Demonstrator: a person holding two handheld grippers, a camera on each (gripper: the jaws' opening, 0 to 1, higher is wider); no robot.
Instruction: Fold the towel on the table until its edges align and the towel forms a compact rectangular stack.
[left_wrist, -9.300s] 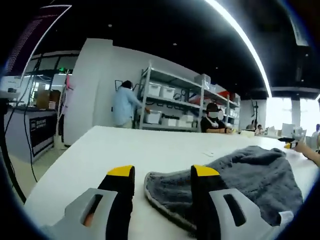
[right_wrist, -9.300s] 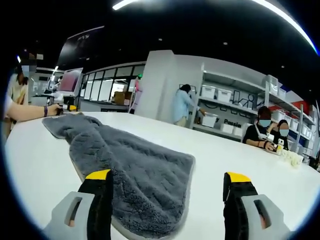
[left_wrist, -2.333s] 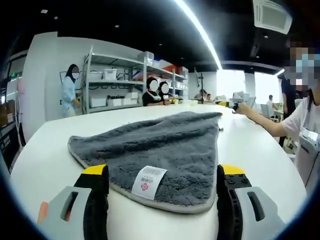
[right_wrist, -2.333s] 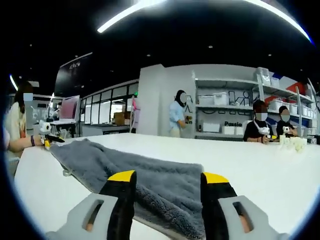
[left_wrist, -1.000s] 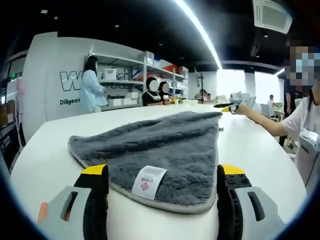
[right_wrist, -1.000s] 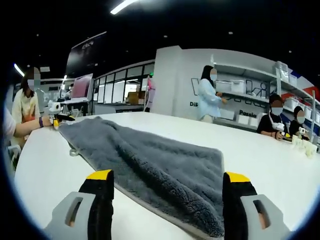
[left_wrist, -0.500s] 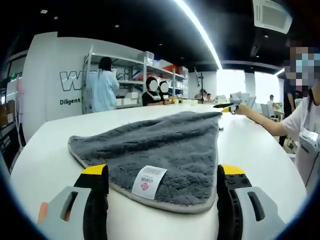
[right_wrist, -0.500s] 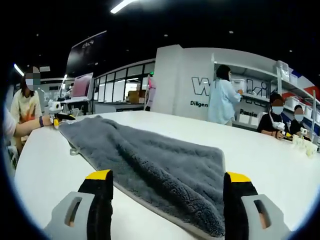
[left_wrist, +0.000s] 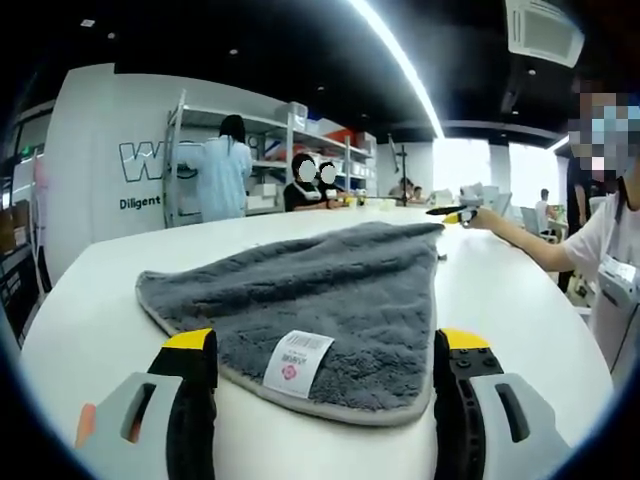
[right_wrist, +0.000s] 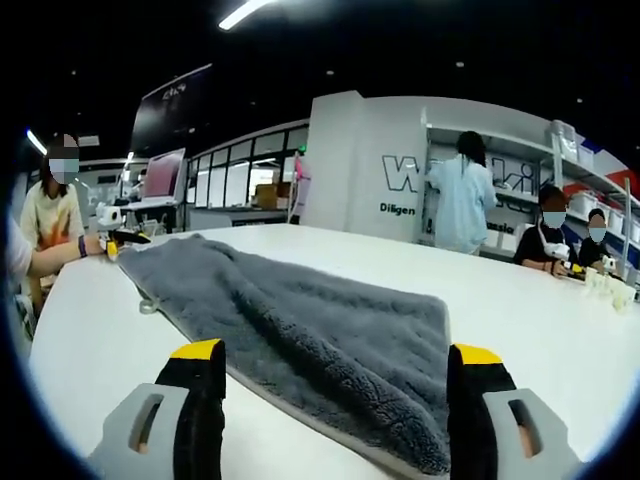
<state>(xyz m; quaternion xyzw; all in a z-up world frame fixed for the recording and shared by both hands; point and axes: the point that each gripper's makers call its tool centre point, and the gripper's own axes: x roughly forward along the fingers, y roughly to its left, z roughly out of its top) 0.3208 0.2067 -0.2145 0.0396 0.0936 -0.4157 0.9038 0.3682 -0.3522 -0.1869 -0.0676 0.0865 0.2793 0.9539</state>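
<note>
Towel (left_wrist: 320, 295) lies flat, folded, on table (left_wrist: 90, 330), same spot as half second ago. Left gripper (left_wrist: 325, 345) and right gripper (right_wrist: 335, 355) both gaping wide, straddling near hems, holding nothing, unmoved. Only background person has walked. Likely pause before next fold.

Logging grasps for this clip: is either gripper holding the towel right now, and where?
Nothing is held. Both the left gripper and right gripper stand open, the towel lying flat between their jaws.
</note>
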